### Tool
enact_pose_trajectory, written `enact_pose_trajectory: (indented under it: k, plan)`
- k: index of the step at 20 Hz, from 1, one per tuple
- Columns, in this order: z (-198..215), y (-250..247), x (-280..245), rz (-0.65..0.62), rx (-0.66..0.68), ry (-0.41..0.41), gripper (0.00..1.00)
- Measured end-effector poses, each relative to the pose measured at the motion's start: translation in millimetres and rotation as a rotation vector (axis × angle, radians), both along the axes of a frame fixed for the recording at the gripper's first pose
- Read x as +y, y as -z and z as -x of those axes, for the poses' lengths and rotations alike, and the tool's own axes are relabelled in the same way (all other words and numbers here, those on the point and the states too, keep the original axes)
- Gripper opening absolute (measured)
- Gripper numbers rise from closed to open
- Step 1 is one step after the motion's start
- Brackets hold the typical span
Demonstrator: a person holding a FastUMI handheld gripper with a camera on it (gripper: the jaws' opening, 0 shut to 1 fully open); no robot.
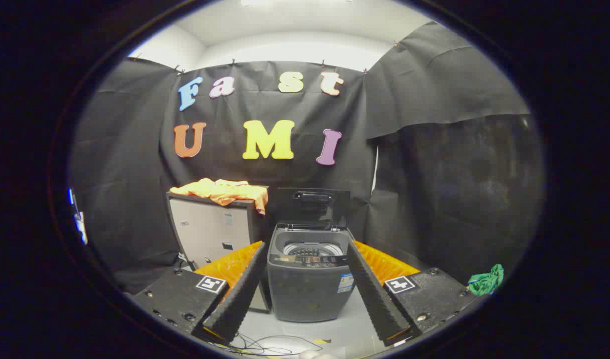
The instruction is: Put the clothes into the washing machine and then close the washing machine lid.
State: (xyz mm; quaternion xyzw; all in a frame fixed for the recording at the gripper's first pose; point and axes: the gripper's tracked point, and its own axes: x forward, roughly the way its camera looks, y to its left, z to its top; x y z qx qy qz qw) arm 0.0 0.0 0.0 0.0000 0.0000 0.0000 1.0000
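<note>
Orange cloth [224,191] drapes lengthwise across cabinet [213,230]; washer [309,271] lid [312,204] upright; tool [305,286] spread, empty.

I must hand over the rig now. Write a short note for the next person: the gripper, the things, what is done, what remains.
Gripper: open, holding nothing, fingers either side of the washing machine beyond them.
Lid: up, drum open.
Orange clothes: on the cabinet beside the machine.
Green cloth: lying off to the right.
Done: nothing loaded.
Left: put the clothes in, close the lid.
</note>
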Motion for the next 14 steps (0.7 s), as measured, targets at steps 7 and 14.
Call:
enact_pose_trajectory:
  k: [7,14]
  plan:
    - [7.3,0.3,-4.7,-0.008,-0.002,0.016,1.00]
    - [12.3,-8.0,-5.5,-0.009,-0.017,0.027,1.00]
